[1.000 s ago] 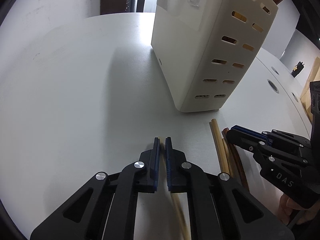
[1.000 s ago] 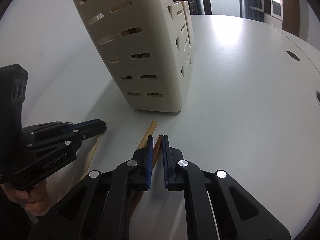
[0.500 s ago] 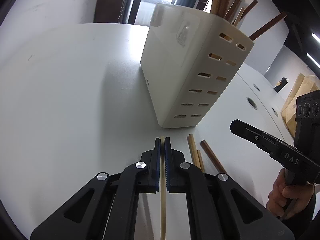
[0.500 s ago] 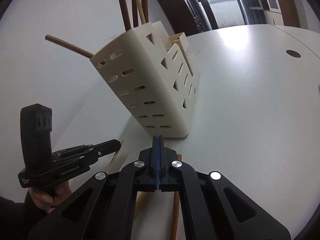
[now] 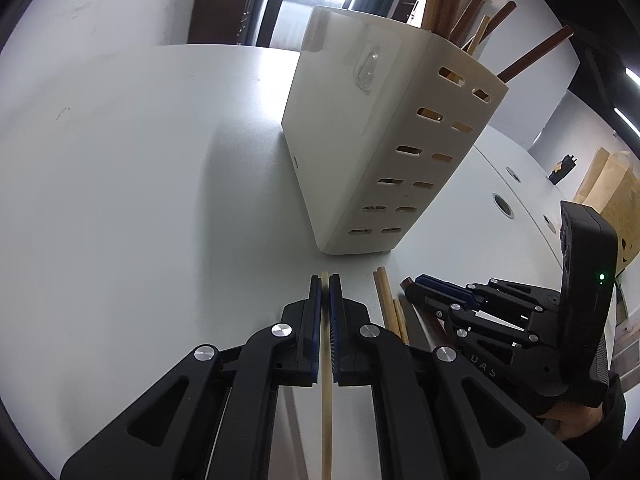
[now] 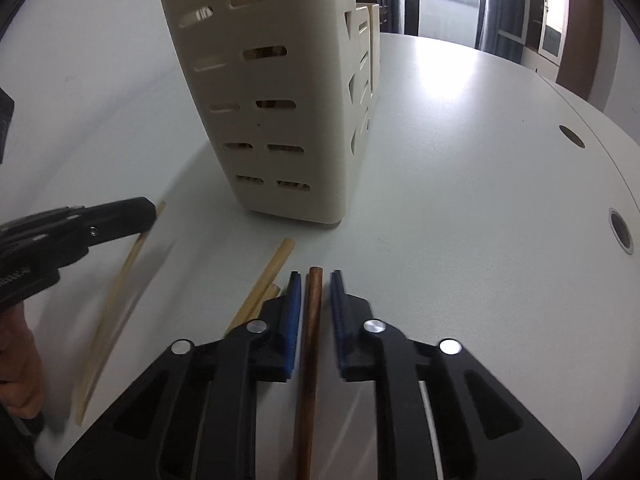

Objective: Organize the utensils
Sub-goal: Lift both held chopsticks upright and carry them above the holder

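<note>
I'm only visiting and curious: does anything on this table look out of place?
Yes. Several chopsticks lie loose on the white table instead of standing in the cream holder: two pale ones, a dark brown one between the right tongs, and a pale one gripped by the left tongs.

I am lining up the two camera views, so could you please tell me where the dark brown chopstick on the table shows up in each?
Left wrist view: the dark brown chopstick shows only its tip at lower right, beside the pale chopsticks, mostly hidden under the right tongs.
Right wrist view: it runs up the bottom centre, between the open right tongs.
Shared landmark: the cream utensil holder.
</note>
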### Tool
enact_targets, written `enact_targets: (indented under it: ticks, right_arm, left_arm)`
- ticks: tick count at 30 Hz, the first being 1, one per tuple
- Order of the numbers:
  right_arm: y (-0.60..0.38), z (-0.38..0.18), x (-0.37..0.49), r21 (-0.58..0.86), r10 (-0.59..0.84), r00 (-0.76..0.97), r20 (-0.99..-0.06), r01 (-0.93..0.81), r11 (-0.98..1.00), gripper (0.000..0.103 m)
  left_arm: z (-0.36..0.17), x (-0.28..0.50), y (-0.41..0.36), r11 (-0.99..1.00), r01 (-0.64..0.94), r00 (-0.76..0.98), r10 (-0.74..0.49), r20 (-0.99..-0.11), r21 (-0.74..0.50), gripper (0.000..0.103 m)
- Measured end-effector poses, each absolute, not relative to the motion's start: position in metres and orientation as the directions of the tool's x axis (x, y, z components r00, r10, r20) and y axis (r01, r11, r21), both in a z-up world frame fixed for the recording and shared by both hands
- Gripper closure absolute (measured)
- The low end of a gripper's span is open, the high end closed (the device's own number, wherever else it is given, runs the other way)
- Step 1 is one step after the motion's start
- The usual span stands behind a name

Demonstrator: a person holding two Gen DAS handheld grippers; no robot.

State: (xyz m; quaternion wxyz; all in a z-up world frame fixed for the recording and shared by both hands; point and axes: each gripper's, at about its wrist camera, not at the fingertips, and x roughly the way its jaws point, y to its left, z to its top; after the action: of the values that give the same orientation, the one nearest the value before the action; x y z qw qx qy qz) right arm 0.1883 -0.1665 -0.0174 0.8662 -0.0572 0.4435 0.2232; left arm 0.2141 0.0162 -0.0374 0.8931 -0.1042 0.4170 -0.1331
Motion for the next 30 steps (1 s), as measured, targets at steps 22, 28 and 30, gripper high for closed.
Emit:
enact_targets:
  ticks: [22,28,30]
  right_arm:
    - [-0.272,0.102,0.125,0.432,0.651,0.709,-0.271,-0.515,0.741,0.095]
    - [-0.268,0.106,0.122,0.441,0.666,0.703,-0.251,-0.529,0.725,0.095]
    - [-0.270,0.109,0.120,0.441,0.667,0.707,-0.237,-0.533,0.722,0.095]
  left_arm:
    - [-0.050,0.223,-0.014,0.958,0.188,0.448,-0.280,-0.849,-0.217,0.097]
    - [-0.064,0.244,-0.033,0.973,0.194,0.448,-0.199,-0.872,-0.122,0.083]
    - [-0.063,0.247,-0.034,0.975,0.189,0.440,-0.192,-0.877,-0.118,0.099]
